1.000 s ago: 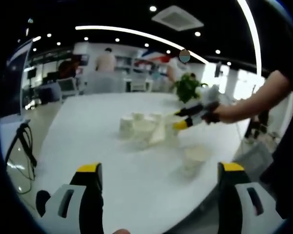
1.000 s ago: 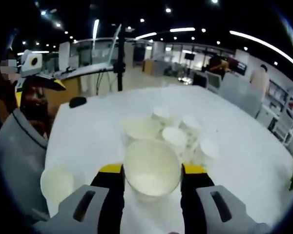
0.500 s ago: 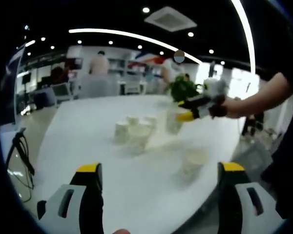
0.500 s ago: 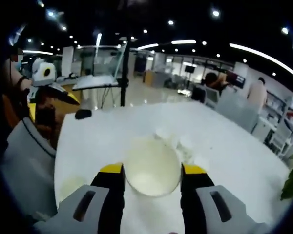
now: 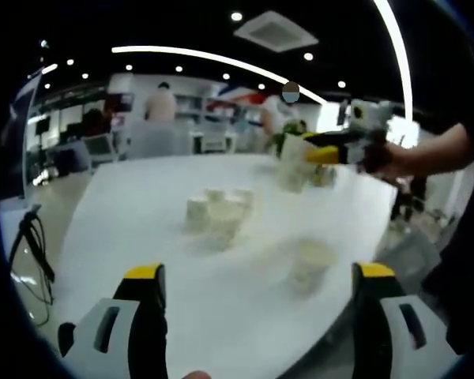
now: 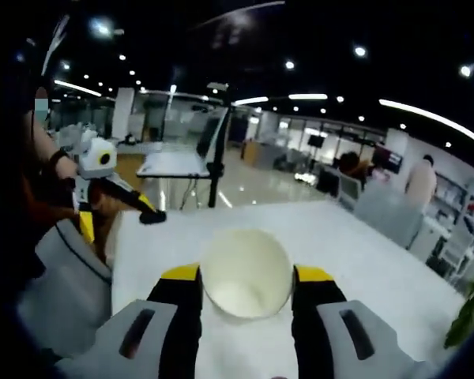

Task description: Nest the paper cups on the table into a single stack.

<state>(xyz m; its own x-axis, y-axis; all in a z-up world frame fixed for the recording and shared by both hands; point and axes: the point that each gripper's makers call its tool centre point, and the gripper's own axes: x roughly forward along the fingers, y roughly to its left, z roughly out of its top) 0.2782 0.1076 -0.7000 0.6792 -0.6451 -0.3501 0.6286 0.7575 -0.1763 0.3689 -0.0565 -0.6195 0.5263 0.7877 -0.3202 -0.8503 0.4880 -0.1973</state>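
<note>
Several white paper cups (image 5: 219, 212) stand clustered in the middle of the round white table (image 5: 142, 237). One more paper cup (image 5: 312, 265) stands alone nearer the table's front right. My left gripper (image 5: 257, 316) is open low over the near edge, holding nothing. My right gripper (image 6: 246, 294) is shut on a white paper cup (image 6: 246, 275), lifted above the table with its mouth facing the camera. In the left gripper view that same gripper (image 5: 332, 151) and its held cup (image 5: 294, 164) hang high at the right, above the cluster.
A green plant (image 5: 291, 134) stands at the table's far side. A person's arm (image 5: 430, 154) reaches in from the right. People and desks fill the office background. A black stand (image 6: 217, 158) rises beyond the table edge, and the left gripper (image 6: 103, 178) shows at the left.
My right gripper has lifted the cup up and away from the cluster, higher above the table. The left gripper has stayed in place.
</note>
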